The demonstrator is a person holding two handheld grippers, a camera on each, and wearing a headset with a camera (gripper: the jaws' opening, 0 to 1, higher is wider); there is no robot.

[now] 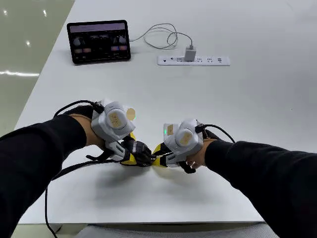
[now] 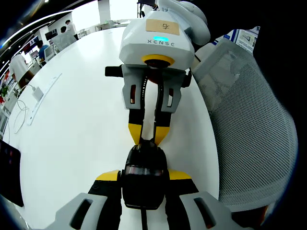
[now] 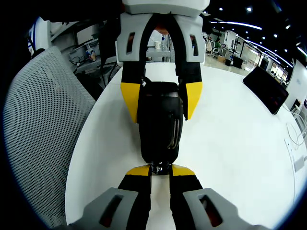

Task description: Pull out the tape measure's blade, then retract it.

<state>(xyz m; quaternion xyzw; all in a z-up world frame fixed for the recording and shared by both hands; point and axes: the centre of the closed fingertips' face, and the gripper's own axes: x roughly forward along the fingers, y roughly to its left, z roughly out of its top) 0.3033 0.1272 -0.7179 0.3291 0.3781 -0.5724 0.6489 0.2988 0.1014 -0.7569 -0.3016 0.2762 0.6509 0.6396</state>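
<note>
A black tape measure (image 1: 141, 150) is held just above the white table (image 1: 163, 99), between my two grippers, which face each other. My left gripper (image 1: 132, 157) is shut on the case; in the left gripper view its yellow-tipped fingers (image 2: 109, 175) clamp both sides of the case (image 2: 144, 165). My right gripper (image 1: 157, 161) is shut on the blade's end hook right at the case mouth. In the right gripper view the right gripper (image 3: 160, 170) pinches the hook, with the case (image 3: 160, 120) directly beyond it. Almost no blade shows between the hook and the case.
A tablet (image 1: 99, 41) stands at the table's far left. A white power strip (image 1: 194, 60) with a charger and a looped cable lies far centre. A grey mesh chair (image 2: 249, 120) sits at the table's near edge (image 1: 148, 217).
</note>
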